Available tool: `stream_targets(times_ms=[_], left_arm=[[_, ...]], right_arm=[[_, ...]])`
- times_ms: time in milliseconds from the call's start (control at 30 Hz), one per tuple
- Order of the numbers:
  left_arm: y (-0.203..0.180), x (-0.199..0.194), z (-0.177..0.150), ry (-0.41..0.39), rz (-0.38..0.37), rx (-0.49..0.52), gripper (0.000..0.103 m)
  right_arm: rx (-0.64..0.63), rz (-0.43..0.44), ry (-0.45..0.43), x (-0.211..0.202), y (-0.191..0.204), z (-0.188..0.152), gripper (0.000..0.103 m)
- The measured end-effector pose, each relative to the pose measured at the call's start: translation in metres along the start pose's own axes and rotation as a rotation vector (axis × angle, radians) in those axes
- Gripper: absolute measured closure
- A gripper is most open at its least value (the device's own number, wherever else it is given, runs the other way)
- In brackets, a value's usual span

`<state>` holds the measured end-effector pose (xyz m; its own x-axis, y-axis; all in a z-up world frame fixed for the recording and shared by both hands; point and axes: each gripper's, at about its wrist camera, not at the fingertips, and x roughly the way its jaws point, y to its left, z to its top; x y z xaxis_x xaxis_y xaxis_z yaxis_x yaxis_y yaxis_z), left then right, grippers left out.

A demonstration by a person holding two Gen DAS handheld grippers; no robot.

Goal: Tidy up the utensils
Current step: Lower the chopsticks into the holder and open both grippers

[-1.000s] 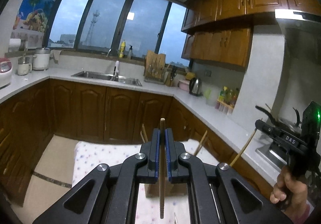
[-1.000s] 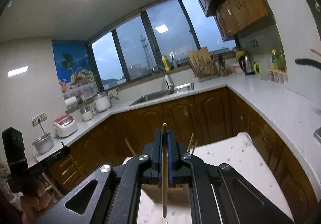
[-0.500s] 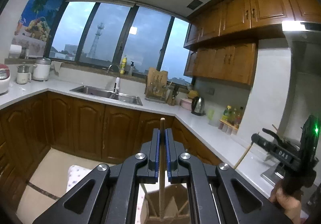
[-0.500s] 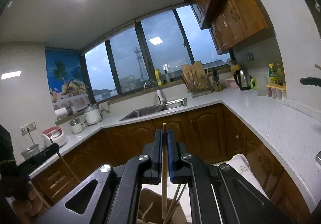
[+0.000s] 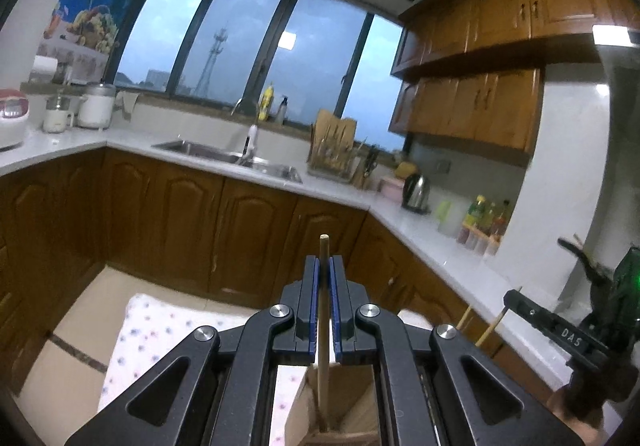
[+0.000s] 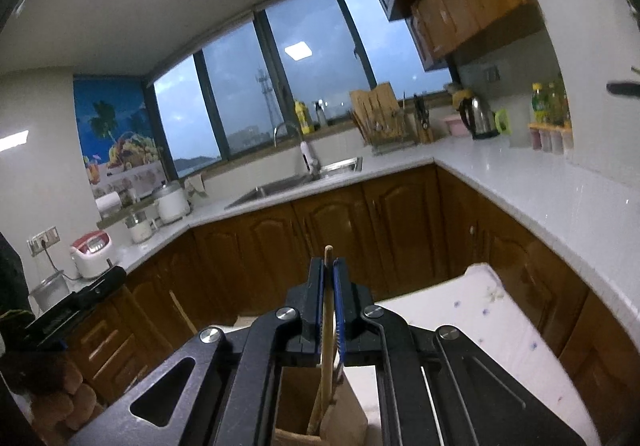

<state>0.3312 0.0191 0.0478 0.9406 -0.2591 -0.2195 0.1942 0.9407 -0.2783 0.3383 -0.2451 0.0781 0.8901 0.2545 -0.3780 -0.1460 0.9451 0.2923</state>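
Fingers (image 5: 312, 298): black with blue pads. Chopstick (image 5: 323, 326): pale tan wood. Holder (image 5: 344, 406): light brown wood. Cloth (image 5: 160, 338): white with small purple and blue flowers. Cabinets (image 5: 180, 222): reddish-brown wood. Counter (image 6: 540, 190): speckled white. Poster (image 5: 88, 6): blue with palm and fruit. Bottle (image 5: 266, 100): yellow. Rice cooker (image 6: 92, 252): white and red. Kettle (image 6: 478, 118): silver and black.

Two grippers (image 5: 324, 266) – two chopsticks (image 5: 323, 334) – one holder (image 5: 352, 398)
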Motion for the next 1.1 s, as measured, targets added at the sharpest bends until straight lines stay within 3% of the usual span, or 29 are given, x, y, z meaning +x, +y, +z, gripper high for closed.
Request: stream_targets(times_ms=[300,500,800,867,900,933,967,1000,1100], left_arm=[[0.002,0.027,0.004,0.108,0.017,0.002,0.098],[-0.004,0.029,0.025,0.118,0.025,0.013,0.098],[-0.006,0.030,0.026,0.129,0.038,0.022,0.097],[-0.007,0.030,0.027,0.135,0.041,0.025,0.095],[-0.007,0.028,0.025,0.138,0.040,0.027,0.086],[-0.007,0.024,0.023,0.133,0.041,0.030,0.069],[-0.007,0.020,0.024,0.123,0.050,0.031,0.060],[-0.008,0.016,0.022,0.112,0.053,0.033,0.047],[-0.009,0.007,0.020,0.108,0.054,0.026,0.037]], right_arm=[[0.018,-0.003,0.065,0.013,-0.008,-0.018,0.098],[0.018,-0.005,0.080,0.014,-0.008,-0.015,0.098],[0.032,0.004,0.089,0.014,-0.010,-0.014,0.097],[0.043,0.013,0.090,0.014,-0.012,-0.016,0.090],[0.047,0.022,0.091,0.014,-0.013,-0.016,0.085],[0.056,0.033,0.088,0.011,-0.015,-0.016,0.062],[0.062,0.040,0.084,0.010,-0.016,-0.016,0.037],[0.073,0.052,0.070,0.005,-0.017,-0.016,0.030],[0.089,0.056,0.046,-0.004,-0.019,-0.015,0.027]])
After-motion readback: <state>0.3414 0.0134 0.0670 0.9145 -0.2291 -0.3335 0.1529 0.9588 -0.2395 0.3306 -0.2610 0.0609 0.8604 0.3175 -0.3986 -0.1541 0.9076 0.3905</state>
